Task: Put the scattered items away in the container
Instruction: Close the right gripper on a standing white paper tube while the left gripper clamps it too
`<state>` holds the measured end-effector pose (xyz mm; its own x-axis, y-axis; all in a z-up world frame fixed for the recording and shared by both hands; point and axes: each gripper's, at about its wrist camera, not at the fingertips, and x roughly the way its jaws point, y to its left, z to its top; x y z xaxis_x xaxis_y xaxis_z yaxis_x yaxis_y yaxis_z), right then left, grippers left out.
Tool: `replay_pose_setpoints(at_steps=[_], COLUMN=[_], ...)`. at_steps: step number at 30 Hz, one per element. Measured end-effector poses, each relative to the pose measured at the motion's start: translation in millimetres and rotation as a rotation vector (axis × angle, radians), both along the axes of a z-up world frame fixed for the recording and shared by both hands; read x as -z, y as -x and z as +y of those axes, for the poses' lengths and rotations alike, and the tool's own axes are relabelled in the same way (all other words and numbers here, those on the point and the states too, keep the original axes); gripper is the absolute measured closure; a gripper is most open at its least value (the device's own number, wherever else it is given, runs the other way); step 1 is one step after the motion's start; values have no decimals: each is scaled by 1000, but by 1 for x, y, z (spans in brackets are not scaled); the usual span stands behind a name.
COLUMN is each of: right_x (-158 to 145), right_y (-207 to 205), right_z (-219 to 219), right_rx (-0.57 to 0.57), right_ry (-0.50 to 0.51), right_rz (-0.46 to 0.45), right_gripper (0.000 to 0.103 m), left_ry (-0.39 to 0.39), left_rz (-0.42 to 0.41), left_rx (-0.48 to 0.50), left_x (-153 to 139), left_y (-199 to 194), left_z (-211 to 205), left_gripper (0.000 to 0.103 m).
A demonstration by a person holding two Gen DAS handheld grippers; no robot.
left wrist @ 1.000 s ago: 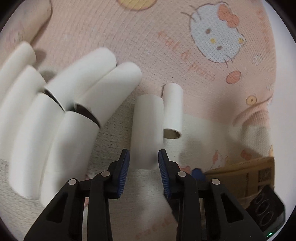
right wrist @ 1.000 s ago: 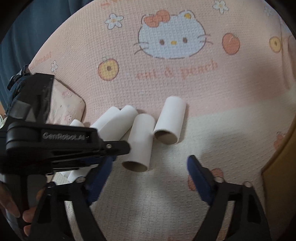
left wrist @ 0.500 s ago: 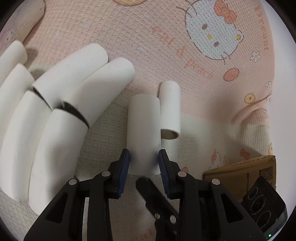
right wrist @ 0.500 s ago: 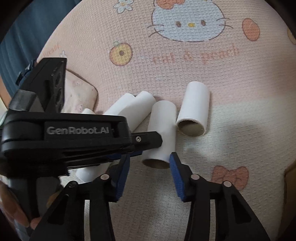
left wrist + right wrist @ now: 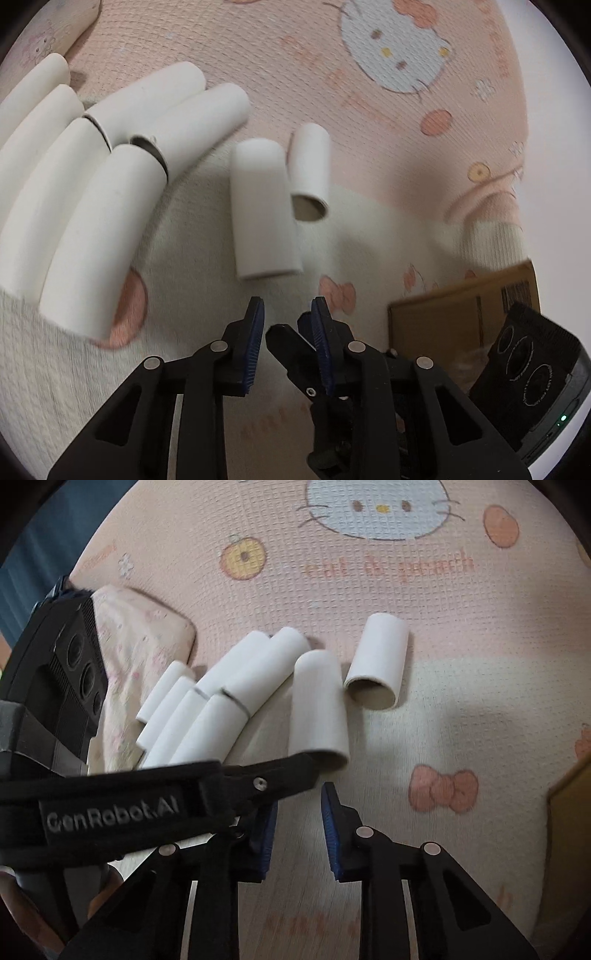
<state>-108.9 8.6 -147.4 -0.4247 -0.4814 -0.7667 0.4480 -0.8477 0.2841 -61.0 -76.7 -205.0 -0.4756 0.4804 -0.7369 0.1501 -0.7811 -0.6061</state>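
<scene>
Several white cardboard tubes lie on a pink Hello Kitty blanket. One tube [image 5: 262,214] lies just ahead of my left gripper [image 5: 286,317], whose jaws stand slightly apart and hold nothing. A shorter tube [image 5: 309,173] with its open end toward me lies beside it on the right. A cluster of tubes [image 5: 92,177] lies to the left. In the right wrist view my right gripper [image 5: 297,812] is narrowly open and empty, just below the near tube [image 5: 317,705], with the left gripper's finger [image 5: 258,781] crossing in front. The cardboard box [image 5: 461,314] sits at the right.
A pink patterned pillow [image 5: 140,657] lies at the left behind the tube cluster. The right gripper's body [image 5: 528,373] shows at the lower right of the left wrist view, beside the box. The box edge [image 5: 569,812] shows at the right.
My left gripper has drawn back from the near tube, which no longer sits between its jaws. My right gripper has narrowed and moved in under the left finger toward that tube.
</scene>
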Motion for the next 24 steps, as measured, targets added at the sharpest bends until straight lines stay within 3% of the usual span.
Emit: replay_pose_setpoints(at_steps=[4,6,8,9,10,16,19,21,24], right_x=[-3,-4,-3,-1,-1,9,11,13,20], right_y=[-4,-2,5,8,9,26,32,37,43], right_z=[0,3,1,1,3,-5,-9,-10,-7], right_rx=[-29,-16,11,25,39,51,47,59,80], right_ry=[14,38,33,30,27,31,60,55,57], right_rz=[16,5,5,14,28,56,65,72,48], right_gripper=[81,80,62,40,31,31,31,32,33], left_ry=[60,73,68,59,40,-117,-115,-101,-132], left_rz=[24,29,23,18,11,1,-6,-33,-51], left_rx=[-40,-42,-48,-58,-67,-107,-98,-101,-122], left_x=[-7,-8,-6,-4,-1,15,17,20,25], left_y=[-4,0,4,7,11,32,44,51,52], left_z=[-2,-5,-11,-14,-17,-29,-26,-24,-26], left_gripper=[73,59,46,45,45,45,49,59,59])
